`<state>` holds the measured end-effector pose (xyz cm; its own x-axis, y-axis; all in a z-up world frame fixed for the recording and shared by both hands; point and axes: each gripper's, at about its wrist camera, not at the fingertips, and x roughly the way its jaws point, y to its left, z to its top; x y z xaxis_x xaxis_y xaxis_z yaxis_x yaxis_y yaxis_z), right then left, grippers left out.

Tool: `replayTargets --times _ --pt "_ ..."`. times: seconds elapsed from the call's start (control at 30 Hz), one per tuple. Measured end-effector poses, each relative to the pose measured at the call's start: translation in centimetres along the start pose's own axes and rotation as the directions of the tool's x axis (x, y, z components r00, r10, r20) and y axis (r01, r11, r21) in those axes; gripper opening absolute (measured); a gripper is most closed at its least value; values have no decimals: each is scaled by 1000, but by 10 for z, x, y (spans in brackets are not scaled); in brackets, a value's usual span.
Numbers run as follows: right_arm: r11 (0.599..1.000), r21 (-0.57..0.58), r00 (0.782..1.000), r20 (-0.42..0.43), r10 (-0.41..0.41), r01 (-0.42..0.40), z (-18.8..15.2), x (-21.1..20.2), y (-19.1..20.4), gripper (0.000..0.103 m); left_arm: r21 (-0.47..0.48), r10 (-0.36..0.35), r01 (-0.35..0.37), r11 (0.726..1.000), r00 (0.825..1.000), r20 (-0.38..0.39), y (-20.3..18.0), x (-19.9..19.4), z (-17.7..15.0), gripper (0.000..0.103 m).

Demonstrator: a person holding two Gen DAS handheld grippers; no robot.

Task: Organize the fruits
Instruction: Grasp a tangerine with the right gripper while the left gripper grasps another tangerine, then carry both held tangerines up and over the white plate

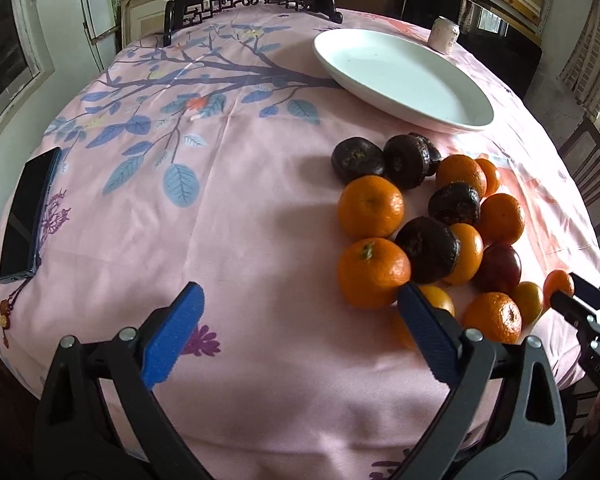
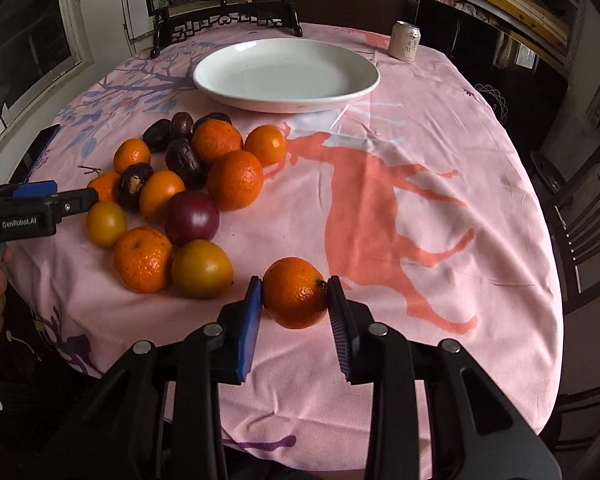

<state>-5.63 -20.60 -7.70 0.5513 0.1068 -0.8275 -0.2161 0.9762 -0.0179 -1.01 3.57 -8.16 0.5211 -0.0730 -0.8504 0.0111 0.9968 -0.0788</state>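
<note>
A pile of fruit (image 2: 180, 184) lies on the pink tablecloth: several oranges, dark wrinkled fruits, a purple fruit (image 2: 192, 218) and yellow fruits. It also shows in the left wrist view (image 1: 428, 232). My right gripper (image 2: 294, 292) is shut on an orange (image 2: 294, 292), apart from the pile at the near side. It appears at the right edge of the left wrist view (image 1: 562, 290). My left gripper (image 1: 300, 296) is open and empty, just left of the pile; its right finger sits by a near orange (image 1: 370, 272). A white plate (image 2: 286, 74) stands empty behind the pile.
A drink can (image 2: 405, 40) stands at the far right of the table. A dark phone (image 1: 28, 216) lies at the table's left edge. A framed ornament on a dark stand (image 2: 224, 20) is at the back. Chairs (image 2: 580, 216) stand to the right.
</note>
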Motion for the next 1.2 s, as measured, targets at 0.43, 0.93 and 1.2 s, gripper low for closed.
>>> replayTargets --times 0.43,0.93,1.2 --pt "1000 5 1000 -17 1 -1 0 9 -4 35 30 -148 148 988 989 -24 -26 13 5 39" --pt "997 63 999 26 31 -33 3 5 -12 30 38 -153 152 988 988 22 -14 -3 1 36" --pt "995 49 993 91 80 -84 24 -7 -1 29 58 -160 155 986 983 85 -12 -28 18 36"
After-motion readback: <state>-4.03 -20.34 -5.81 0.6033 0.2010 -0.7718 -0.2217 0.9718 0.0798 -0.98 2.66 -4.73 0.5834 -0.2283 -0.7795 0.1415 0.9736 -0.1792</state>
